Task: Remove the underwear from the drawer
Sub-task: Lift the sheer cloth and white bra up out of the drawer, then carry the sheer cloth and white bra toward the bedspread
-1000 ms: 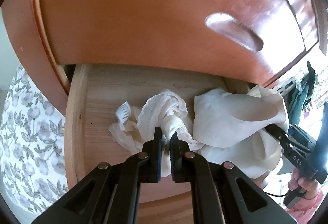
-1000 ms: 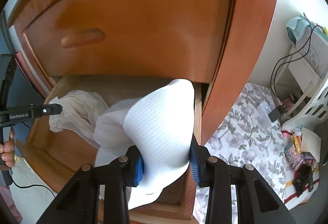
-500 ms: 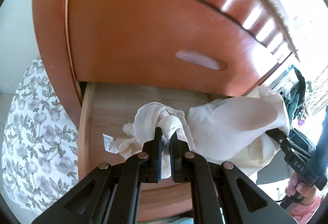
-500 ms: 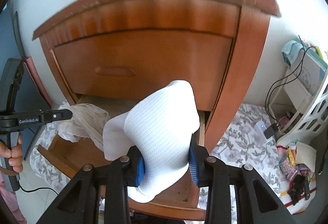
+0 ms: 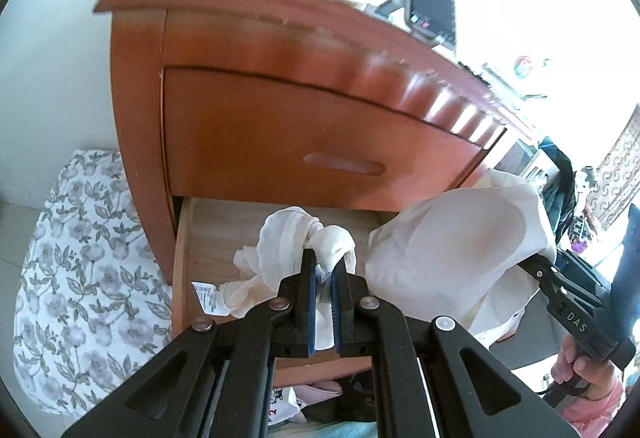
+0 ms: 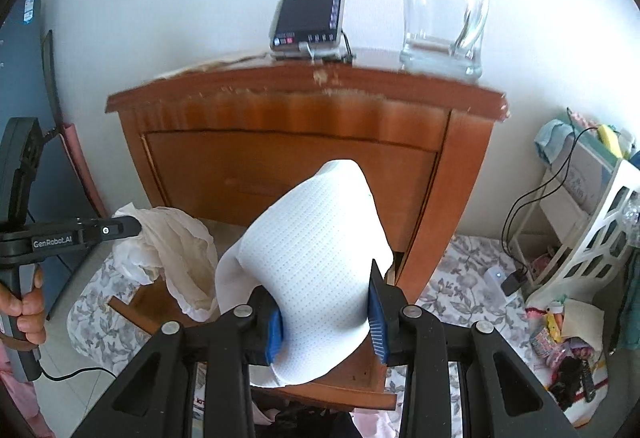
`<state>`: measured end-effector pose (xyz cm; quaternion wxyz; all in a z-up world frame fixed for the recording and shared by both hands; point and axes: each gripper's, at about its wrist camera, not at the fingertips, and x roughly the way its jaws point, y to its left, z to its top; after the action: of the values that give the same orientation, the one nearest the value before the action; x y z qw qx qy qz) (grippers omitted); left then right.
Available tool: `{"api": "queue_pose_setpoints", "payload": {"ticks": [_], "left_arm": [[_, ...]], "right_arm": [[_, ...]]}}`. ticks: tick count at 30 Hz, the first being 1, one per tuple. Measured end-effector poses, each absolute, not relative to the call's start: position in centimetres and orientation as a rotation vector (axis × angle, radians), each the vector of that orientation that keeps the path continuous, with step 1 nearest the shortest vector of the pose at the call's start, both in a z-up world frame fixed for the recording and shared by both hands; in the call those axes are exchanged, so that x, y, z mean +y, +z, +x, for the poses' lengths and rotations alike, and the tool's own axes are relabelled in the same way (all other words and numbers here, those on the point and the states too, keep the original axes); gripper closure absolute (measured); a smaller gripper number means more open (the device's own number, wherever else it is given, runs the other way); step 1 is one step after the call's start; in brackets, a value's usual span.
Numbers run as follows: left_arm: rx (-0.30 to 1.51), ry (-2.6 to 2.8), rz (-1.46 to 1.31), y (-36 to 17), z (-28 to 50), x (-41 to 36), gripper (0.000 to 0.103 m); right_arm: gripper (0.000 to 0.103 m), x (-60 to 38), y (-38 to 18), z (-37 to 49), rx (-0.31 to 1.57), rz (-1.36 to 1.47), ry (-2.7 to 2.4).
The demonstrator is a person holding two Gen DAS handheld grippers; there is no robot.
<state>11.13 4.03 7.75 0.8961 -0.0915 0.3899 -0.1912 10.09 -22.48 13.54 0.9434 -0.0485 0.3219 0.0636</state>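
My left gripper (image 5: 324, 270) is shut on a crumpled cream underwear piece (image 5: 280, 254), which hangs above the open bottom drawer (image 5: 208, 238) of the brown nightstand (image 5: 280, 109). My right gripper (image 6: 326, 302) is shut on a white padded, dotted underwear cup (image 6: 320, 250), lifted in front of the nightstand (image 6: 304, 141). In the left wrist view that cup (image 5: 452, 254) shows at the right with the right gripper's body (image 5: 572, 310) behind it. In the right wrist view the left gripper (image 6: 120, 228) holds the cream piece (image 6: 176, 258) at the left, over the drawer (image 6: 136, 302).
A phone on a stand (image 6: 310, 5) and a glass mug (image 6: 444, 17) stand on the nightstand top. Floral fabric (image 5: 80, 270) lies on the floor around it. A white rack (image 6: 588, 250) with cables and clutter stands at the right.
Both grippers have risen and drawn back with their garments. The nightstand's top, phone and mug have come into view, and the drawer looks smaller and lower.
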Motion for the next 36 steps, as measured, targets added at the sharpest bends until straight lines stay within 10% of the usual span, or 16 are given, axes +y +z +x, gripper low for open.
{"api": "queue_pose_setpoints", "payload": {"ticks": [36], "left_arm": [[0.618,-0.444,-0.179,17.0,-2.4,3.5,0.097]], "right_arm": [[0.066,-20.8,23.2,-5.9,0.425,-0.125,0.147]]}}
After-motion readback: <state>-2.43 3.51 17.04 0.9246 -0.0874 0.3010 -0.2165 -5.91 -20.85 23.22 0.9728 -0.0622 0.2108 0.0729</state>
